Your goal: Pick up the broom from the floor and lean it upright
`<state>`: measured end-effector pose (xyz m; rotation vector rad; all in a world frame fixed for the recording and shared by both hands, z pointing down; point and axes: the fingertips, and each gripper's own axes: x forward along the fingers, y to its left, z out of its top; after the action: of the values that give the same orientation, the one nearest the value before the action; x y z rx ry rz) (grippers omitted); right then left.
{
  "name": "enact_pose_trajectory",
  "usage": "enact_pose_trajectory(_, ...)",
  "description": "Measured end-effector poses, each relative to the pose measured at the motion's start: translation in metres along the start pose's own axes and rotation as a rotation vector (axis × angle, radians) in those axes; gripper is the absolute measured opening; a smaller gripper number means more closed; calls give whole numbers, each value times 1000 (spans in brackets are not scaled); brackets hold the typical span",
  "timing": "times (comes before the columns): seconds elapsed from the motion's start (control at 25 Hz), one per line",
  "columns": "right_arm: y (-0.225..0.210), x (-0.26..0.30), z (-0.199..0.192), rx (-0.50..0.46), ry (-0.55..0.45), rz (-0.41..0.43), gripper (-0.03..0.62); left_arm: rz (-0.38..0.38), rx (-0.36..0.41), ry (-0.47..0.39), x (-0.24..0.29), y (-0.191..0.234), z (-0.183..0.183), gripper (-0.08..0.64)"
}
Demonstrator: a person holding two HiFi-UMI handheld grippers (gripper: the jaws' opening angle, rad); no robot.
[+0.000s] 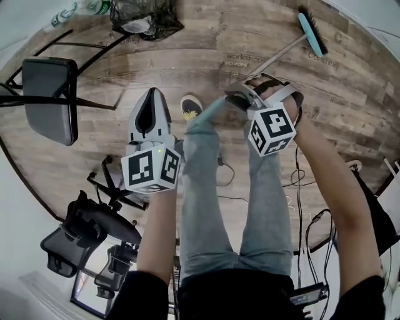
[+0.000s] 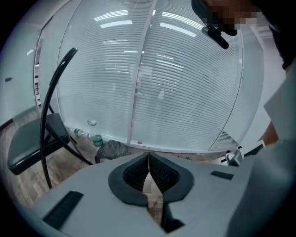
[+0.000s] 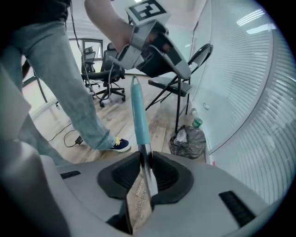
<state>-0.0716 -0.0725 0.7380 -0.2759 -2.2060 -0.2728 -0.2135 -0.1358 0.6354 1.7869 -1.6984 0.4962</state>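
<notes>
Two grey plastic grippers sit nearest, in the middle of the head view, above a pair of pale blue jeans [image 1: 206,187]. The left gripper [image 2: 149,159] has its ribbed black pads pressed flat together, with nothing between them. The right gripper [image 3: 145,162] is clamped on the broom [image 3: 138,111]. Its dark pads pinch the shiny metal shaft just below a smooth teal sleeve that runs up the centre of the right gripper view. In the head view the thin shaft slants from that gripper toward the upper right, where the long teal brush head with dark bristles lies down at the floor [image 1: 187,56].

A dark shoe [image 1: 190,106] with a yellow patch shows at centre, and thin black cables [image 1: 299,181] trail at lower right. The floor is brown wood-grain planking with faint printed words on it. At the left stands a folding chair [image 1: 50,97] with a dark padded seat and thin black tube legs. A wheeled office chair [image 1: 87,231] is at lower left. A crumpled black rubbish bag [image 1: 145,19] sits at top centre, with clear plastic bottles [image 1: 75,12] beside it at upper left. Farthest off, fine white horizontal blinds [image 2: 185,83] fill the left gripper view.
</notes>
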Motion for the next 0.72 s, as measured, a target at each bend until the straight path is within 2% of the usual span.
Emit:
enact_pose_trajectory(0.24,-54,-85,27,114,-93,-182,87,-29,59,-41,-8,-25,61,21)
enact_pose_trajectory(0.52,-98,-182,28,286,-165,-398,84,-169,185,-25,-12,-94,83,23)
enact_pose_trajectory(0.72,-113,-242,14,400,-199,-538,84,-330,386,-10,-7,-177,74,23)
